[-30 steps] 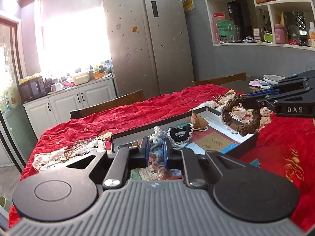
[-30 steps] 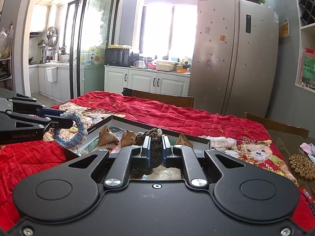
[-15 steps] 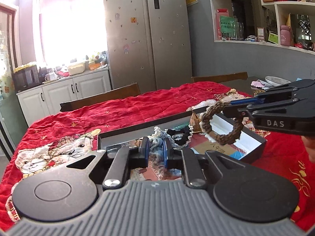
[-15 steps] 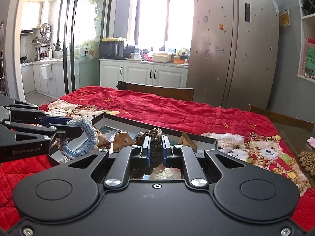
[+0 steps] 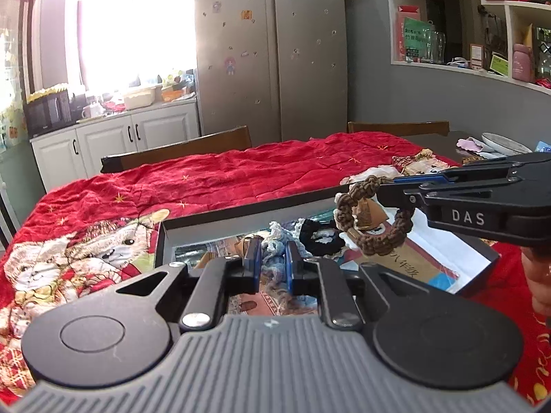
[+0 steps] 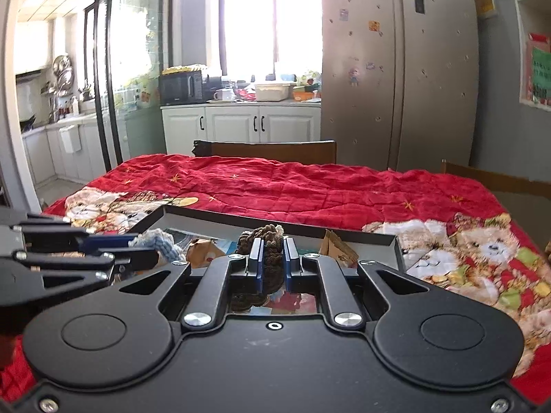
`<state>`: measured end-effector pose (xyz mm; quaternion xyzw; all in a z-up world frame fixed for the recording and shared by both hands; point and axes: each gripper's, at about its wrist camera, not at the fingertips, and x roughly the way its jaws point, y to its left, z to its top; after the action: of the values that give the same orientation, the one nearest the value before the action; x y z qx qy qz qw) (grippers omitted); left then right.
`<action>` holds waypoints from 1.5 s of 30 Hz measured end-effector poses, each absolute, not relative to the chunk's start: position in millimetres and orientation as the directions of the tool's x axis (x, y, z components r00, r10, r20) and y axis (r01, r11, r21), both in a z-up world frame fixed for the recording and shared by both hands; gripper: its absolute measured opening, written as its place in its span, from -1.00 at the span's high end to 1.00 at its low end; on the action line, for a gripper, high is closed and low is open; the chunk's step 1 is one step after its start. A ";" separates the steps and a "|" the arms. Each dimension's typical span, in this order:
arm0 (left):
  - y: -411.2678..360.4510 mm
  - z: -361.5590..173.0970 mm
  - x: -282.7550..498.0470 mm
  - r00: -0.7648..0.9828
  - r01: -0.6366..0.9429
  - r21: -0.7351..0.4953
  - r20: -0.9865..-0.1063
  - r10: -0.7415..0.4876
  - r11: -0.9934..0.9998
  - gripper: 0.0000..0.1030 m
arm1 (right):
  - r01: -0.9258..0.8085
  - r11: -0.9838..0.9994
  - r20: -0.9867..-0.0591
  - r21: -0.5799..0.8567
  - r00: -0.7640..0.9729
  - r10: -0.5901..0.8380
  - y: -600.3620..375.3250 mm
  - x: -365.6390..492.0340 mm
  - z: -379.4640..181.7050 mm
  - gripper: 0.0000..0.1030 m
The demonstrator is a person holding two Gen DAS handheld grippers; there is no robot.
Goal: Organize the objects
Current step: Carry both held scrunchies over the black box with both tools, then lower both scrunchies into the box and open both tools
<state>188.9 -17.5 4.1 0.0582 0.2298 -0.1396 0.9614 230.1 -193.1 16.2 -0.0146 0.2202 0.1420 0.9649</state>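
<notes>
Box (image 5: 248,210) on quilt-covered table (image 5: 241,175); chair (image 5: 179,153) behind; fridge (image 5: 272,51) beyond.

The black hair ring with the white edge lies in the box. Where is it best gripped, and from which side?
Grip the near arc of the black hair ring from above, probably with one of the fingers in its open middle and one outside. It seems to lie flat in the box, so a level approach meets only its thin edge.
</notes>
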 end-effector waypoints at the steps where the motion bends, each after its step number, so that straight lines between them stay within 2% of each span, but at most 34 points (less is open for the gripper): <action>1: -16.9 2.4 190.6 0.855 0.293 0.043 -0.459 -0.241 0.955 0.67 | -0.271 0.962 -0.427 0.047 0.865 0.264 -193.7 233.0 13.2 0.78; 18: -18.7 -22.1 209.9 0.840 0.265 0.041 -0.500 -0.210 0.963 0.65 | -0.212 0.970 -0.449 0.117 0.860 0.242 -202.9 261.4 -20.5 0.78; 45: -20.1 -34.3 219.8 0.817 0.254 0.055 -0.547 -0.184 0.966 0.61 | -0.203 0.973 -0.495 0.108 0.838 0.230 -202.3 274.0 -36.8 0.78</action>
<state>219.8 -20.1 -34.3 0.0627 0.2801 -0.1152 0.9510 274.0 -202.3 -36.8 0.0256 0.2612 0.1129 0.9583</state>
